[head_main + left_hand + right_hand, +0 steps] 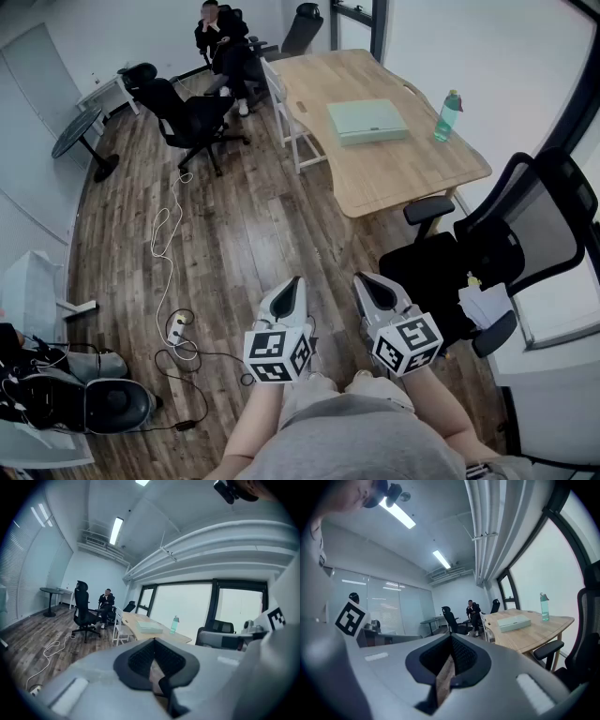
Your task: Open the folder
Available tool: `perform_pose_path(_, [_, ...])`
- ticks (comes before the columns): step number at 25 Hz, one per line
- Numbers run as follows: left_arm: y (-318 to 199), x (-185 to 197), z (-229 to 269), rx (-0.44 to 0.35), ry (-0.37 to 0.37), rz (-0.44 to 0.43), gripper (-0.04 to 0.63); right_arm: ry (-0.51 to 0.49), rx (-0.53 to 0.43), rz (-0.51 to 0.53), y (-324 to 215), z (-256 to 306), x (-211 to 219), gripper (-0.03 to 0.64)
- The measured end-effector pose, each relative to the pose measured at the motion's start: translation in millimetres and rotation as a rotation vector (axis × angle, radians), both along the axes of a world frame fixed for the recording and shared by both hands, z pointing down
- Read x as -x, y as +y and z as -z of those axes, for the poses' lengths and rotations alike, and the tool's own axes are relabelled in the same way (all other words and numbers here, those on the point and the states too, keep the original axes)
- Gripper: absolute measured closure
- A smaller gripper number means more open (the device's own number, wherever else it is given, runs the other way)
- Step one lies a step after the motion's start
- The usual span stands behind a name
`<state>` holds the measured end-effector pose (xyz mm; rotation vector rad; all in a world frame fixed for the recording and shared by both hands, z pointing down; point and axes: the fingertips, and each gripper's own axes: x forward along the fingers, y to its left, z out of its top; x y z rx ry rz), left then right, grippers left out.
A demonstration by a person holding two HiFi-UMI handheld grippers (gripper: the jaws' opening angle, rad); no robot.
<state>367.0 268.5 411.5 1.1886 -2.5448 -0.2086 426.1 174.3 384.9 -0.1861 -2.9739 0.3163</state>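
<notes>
Folder: one pale green folder (367,121), closed, lying flat on the wooden table (394,178), toward its far half.
Bottle: one green water bottle (448,116), upright near the table's right edge, beside the folder but apart from it; what it holds cannot be told.
Left gripper: the left gripper (295,282) is held low in front of the person's body, jaw tips pressed together, with nothing between them.
Right gripper: the right gripper (361,279) is just beside the left one, jaw tips likewise together and empty.
Gap to task: both grippers are well apart from the table and the folder.
Grippers counted: two.
Chairs counted: one black office chair (192,117) left of the table, one black office chair (511,234) at its near end, one white chair (286,112) at its left side.
People: one seated person (220,37) beyond the table.
Floor: one white cable (164,244) trails over the wood floor.
</notes>
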Motion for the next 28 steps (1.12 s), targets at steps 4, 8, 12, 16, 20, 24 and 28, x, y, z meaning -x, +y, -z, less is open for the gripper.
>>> perform_pose_path(4, [5.0,-5.7,-4.5,0.007,0.02,0.018,0.592,0.001,-0.002,0.011,0.7,1.6,-9.6,0.618])
perform_pose_path(8, [10.4,-10.0,-6.5,0.009,0.026,0.027,0.592,0.006,-0.009,0.033,8.7,-1.7,-11.9,0.618])
perform_pose_path(12, [14.9,-2.0,-5.9,0.012,0.024,0.029,0.592,0.001,-0.014,0.064,20.0,0.5,-3.5,0.618])
perform_pose_path(16, [19.9,6.8,-5.5,0.01,0.028,0.013,0.592,-0.023,0.018,0.07,28.8,4.7,6.1,0.617])
perform_pose_path(20, [30.0,18.2,-10.0,0.01,0.034,0.005,0.592,-0.013,0.003,0.049,38.4,-2.7,18.8,0.617])
perform_pose_path(24, [43.3,30.2,-11.0,0.012,0.035,-0.004,0.592,-0.015,0.0,0.039,50.6,-5.4,33.6,0.617])
perform_pose_path(28, [54.0,42.5,-13.6,0.013,0.036,0.005,0.592,-0.024,0.01,0.035,59.1,-4.8,45.4,0.617])
